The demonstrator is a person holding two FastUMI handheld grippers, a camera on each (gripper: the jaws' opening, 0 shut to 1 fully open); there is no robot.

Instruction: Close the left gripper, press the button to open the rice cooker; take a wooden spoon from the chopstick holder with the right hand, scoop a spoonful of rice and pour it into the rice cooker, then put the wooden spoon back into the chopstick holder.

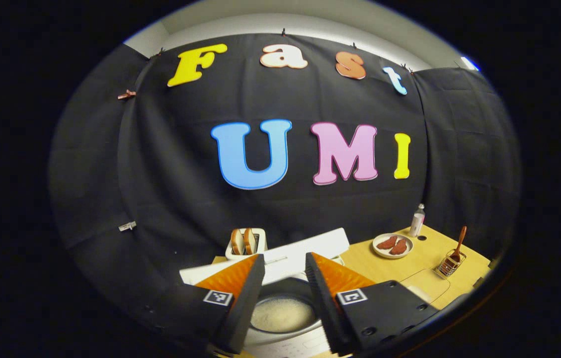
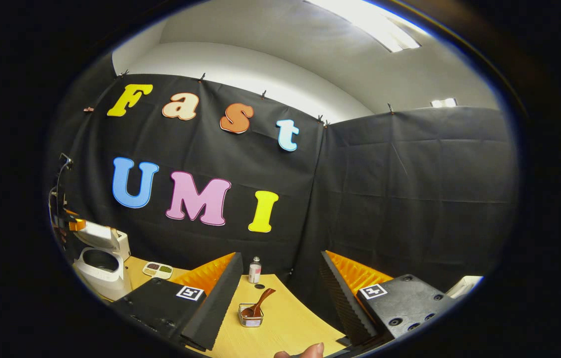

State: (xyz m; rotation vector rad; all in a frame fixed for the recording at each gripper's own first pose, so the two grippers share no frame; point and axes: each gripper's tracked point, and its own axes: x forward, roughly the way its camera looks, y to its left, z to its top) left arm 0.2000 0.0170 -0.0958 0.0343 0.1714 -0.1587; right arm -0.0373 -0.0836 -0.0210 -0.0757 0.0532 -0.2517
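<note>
Left gripper (image 1: 284, 293) hangs over the open rice cooker (image 1: 285, 325), fingers spread with nothing between them; the inner pot shows in the gap, a pale layer of rice (image 1: 282, 314) lying in its bottom. The cooker's white lid (image 1: 305, 251) stands raised behind the pot. Just behind the lid, a white toaster (image 1: 246, 242) with two slices of bread upright in its slots. To the right on the wooden bench (image 1: 384, 266), a white plate (image 1: 392, 245) with two reddish pieces on it, and a small white bottle (image 1: 417, 220) beyond it near the cloth wall. Farther right, the wire chopstick holder (image 1: 449, 264) with the wooden spoon (image 1: 459, 243) standing in it, handle leaning up and to the right. Right gripper (image 2: 280, 298) held above the bench (image 2: 290, 318), fingers wide apart, gripping nothing. The chopstick holder (image 2: 250, 315) sits on the bench in the gap between them, apart from both; wooden spoon (image 2: 259, 303) rests in it, bowl down, handle tilted to the right. The bottle (image 2: 255, 272) stands behind the holder. Far left in the right gripper view, the rice cooker (image 2: 103, 273) with lid up, and a small divided dish (image 2: 158, 270) beside it. A fingertip (image 2: 310, 351) shows at the bottom edge.
</note>
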